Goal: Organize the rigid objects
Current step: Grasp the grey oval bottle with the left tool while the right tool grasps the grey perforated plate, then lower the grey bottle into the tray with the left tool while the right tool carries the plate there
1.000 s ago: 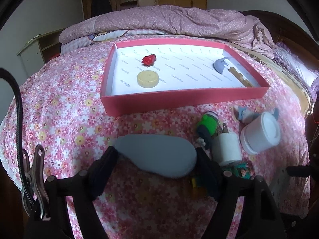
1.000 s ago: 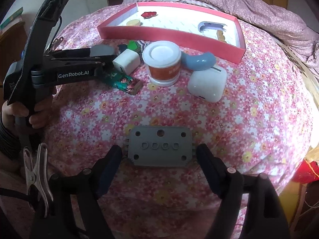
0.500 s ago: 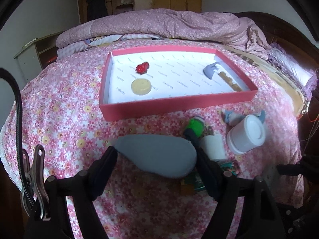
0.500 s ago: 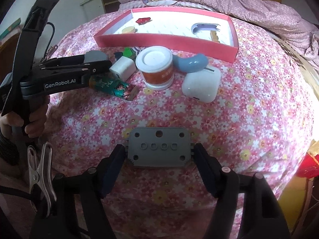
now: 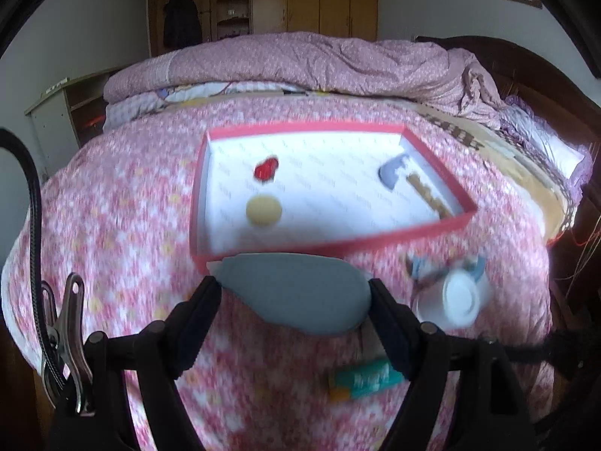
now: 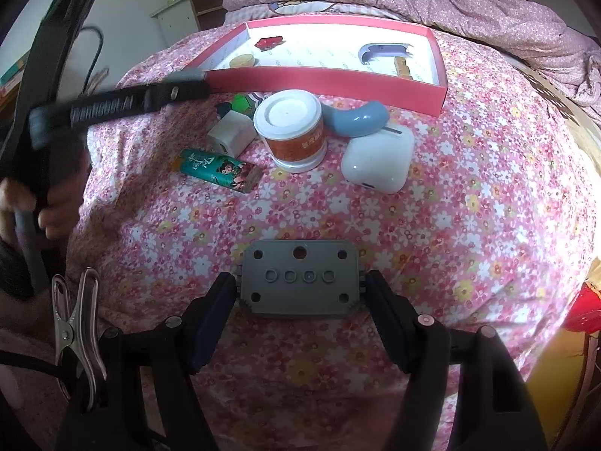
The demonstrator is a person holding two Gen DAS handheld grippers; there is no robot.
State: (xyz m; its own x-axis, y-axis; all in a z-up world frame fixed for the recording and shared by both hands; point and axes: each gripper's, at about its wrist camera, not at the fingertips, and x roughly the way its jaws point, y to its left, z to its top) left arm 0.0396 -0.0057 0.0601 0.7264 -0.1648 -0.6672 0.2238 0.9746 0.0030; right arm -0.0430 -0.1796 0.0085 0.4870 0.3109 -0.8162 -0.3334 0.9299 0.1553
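Observation:
My left gripper [image 5: 293, 297] is shut on a flat grey oval piece [image 5: 296, 293] and holds it in the air, just before the near wall of the red box [image 5: 338, 244]. The box holds a red toy [image 5: 266, 168], a yellow disc [image 5: 263, 209] and a grey axe-like toy [image 5: 394, 173]. My right gripper [image 6: 300, 293] is shut on a grey plate with holes [image 6: 300, 282], low over the flowered bedspread. In the right wrist view the left gripper [image 6: 188, 80] reaches the box's [image 6: 330, 79] left front corner.
On the bedspread before the box lie a white-lidded orange jar [image 6: 291, 127], a white earbud case [image 6: 379, 161], a blue curved piece [image 6: 357, 116], a white charger cube [image 6: 231, 133], a green lighter [image 6: 218, 169] and a green toy [image 6: 240, 103]. A rolled quilt [image 5: 300, 64] lies behind.
My left gripper has risen and moved forward with the grey oval piece, up to the red box's near wall. My right gripper has kept its hold on the grey plate, almost still.

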